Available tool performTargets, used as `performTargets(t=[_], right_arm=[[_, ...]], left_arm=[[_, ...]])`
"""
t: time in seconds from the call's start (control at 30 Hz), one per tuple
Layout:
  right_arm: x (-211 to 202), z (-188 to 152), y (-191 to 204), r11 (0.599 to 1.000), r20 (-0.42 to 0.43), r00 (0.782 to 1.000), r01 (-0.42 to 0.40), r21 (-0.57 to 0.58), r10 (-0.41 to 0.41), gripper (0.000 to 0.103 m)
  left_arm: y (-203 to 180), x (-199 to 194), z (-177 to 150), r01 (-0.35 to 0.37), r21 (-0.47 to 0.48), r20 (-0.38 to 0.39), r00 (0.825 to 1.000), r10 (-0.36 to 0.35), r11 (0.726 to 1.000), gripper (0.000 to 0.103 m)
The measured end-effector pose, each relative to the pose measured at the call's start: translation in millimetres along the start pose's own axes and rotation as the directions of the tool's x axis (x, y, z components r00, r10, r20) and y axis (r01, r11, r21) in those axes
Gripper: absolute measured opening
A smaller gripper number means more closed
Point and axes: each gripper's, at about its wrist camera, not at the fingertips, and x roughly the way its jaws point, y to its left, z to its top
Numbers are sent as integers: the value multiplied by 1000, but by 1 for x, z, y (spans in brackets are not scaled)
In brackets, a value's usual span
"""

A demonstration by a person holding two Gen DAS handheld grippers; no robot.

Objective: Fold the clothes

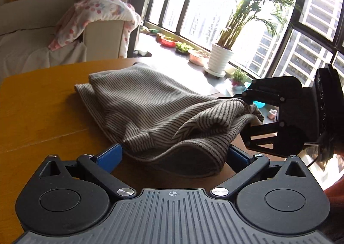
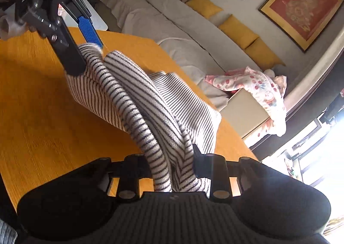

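A striped garment (image 1: 146, 110) lies partly folded on the wooden table (image 1: 38, 104). My left gripper (image 1: 174, 153) has its blue pads spread wide, with the garment's near hem bulging between them. In the left wrist view my right gripper (image 1: 253, 112) comes in from the right, shut on a raised corner of the garment. In the right wrist view the garment (image 2: 150, 115) runs bunched between my right gripper's fingers (image 2: 172, 171). The left gripper (image 2: 86, 50) shows at the garment's far end, blue pad (image 2: 90, 33) above the cloth.
A sofa (image 2: 172, 29) with yellow cushions and a pink spotted blanket (image 1: 94, 16) stands beyond the table. Potted plants (image 1: 221, 59) line the window ledge on the right of the left wrist view. The table edge (image 2: 236, 136) is close to the garment.
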Motion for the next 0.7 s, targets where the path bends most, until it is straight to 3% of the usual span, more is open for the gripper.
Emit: performTargets(t=[0.13, 0.2, 0.23, 0.33, 0.47, 0.57, 0.7], right_arm=[[-34, 3, -1, 987, -19, 993, -114, -115, 112, 27], [-53, 5, 4, 971, -60, 984, -175, -161, 167, 26], [-62, 6, 6, 961, -81, 978, -205, -183, 193, 26], [-83, 15, 3, 938, -112, 966, -253, -235, 233, 26], [-98, 39, -22, 908, -107, 957, -288, -303, 268, 27], [-72, 49, -52, 889, -113, 939, -343, -303, 324, 28], [-6, 48, -78, 871, -121, 913, -407, -275, 389, 34]], left_arm=[[9, -7, 25, 76, -17, 99, 992, -74, 997, 103], [9, 1, 39, 113, 10, 131, 985, -113, 994, 95], [10, 11, 44, 141, 7, 127, 982, -141, 990, 87], [25, 55, 58, 227, -75, 85, 972, -221, 971, 77], [50, 112, 61, 267, -193, -30, 960, -277, 944, 56], [70, 147, 52, 278, -288, -120, 939, -322, 916, 54], [102, 164, 42, 338, -438, -106, 901, -420, 833, 44]])
